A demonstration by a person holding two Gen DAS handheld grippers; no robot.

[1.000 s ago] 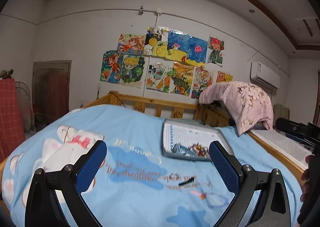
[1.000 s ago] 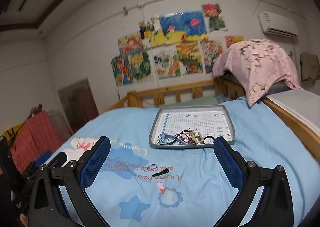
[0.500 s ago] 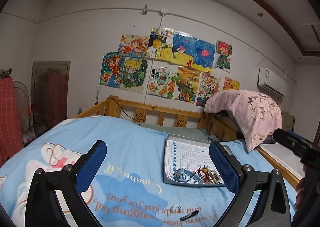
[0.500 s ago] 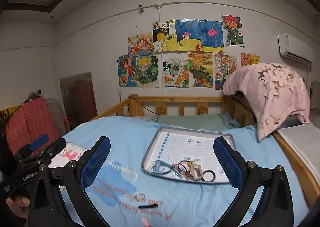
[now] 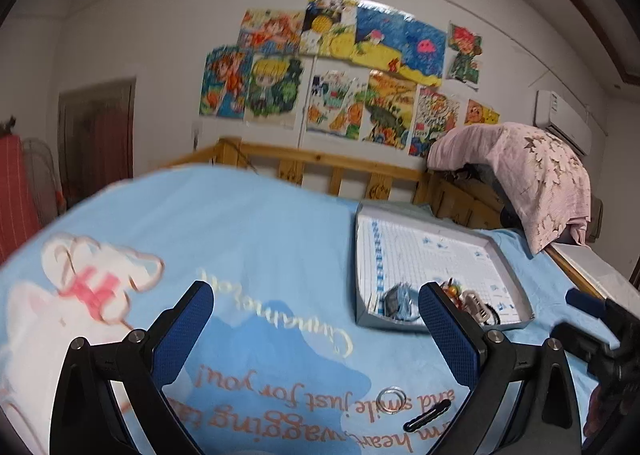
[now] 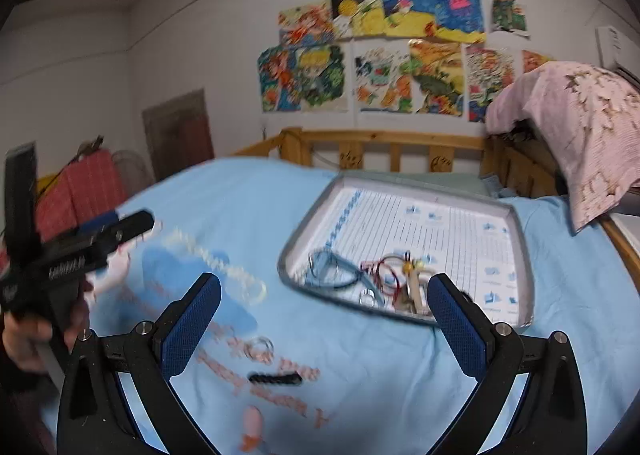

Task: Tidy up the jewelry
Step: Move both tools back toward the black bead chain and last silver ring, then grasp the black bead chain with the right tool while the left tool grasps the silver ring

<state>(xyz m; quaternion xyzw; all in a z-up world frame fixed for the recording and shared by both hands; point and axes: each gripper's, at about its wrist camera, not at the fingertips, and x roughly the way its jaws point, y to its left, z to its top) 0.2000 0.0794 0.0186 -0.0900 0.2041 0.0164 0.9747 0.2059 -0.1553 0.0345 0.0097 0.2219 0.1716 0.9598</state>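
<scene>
The left gripper [image 5: 316, 319] hangs over a light-blue bedsheet printed with cartoon figures and orange script [image 5: 256, 255], its blue-padded jaws spread wide with nothing between them. Low between those jaws, on the sheet, lies a small silver ring [image 5: 391, 399], and just to its right a slim black hair clip [image 5: 427, 414] — the two near each other but apart. Further right and farther back sits a shallow grey tray with a white grid-printed lining [image 5: 516, 267], resting on the bed; at its near edge is a tangle of jewelry, with a blue cord bracelet [image 5: 398, 301] on the left and a red-and-yellow beaded piece [image 5: 454, 289] beside it. In the right wrist view, the right gripper [image 6: 324, 305] also has its jaws wide apart and empty, poised above the sheet; the ring and the clip lie between them, with the tray behind to the right. Beyond the wooden bed rail [image 5: 320, 163] hang colourful children's drawings taped to the white wall [image 5: 340, 71], and a pink flowered blanket [image 5: 540, 175] is draped at far right.
</scene>
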